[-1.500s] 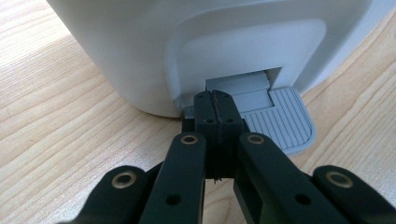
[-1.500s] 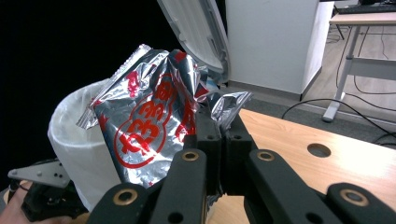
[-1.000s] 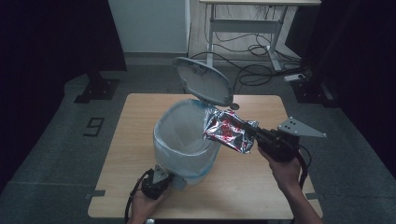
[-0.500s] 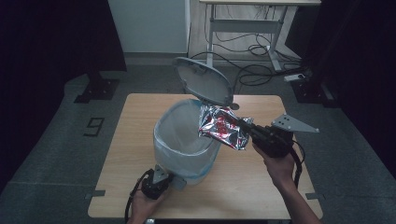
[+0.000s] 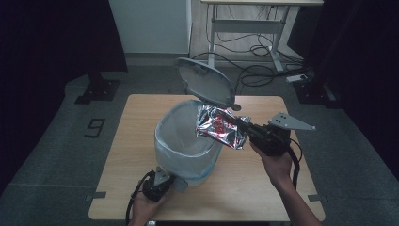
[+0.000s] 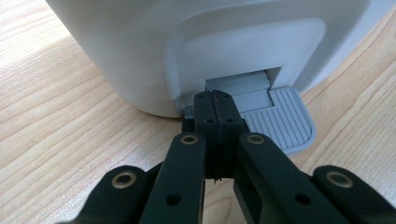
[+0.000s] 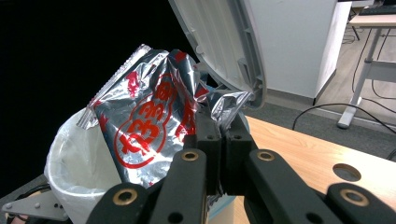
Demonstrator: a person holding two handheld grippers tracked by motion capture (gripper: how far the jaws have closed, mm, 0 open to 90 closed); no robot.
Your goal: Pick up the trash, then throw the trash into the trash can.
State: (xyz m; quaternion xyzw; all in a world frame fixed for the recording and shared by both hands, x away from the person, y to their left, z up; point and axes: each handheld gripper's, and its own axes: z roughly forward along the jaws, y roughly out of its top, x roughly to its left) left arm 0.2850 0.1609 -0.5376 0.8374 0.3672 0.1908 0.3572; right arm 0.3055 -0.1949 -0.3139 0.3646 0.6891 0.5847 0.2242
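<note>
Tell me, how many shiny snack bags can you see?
1. The shiny snack bag is pinched in the right gripper, above the open bin. More may hide inside the bin.

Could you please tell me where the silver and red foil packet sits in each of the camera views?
High view: foil packet at centre, over the bin's right rim.
Left gripper view: not in it.
Right gripper view: foil packet left of centre, pinched in the jaws.
Shared landmark: the raised grey lid.
</note>
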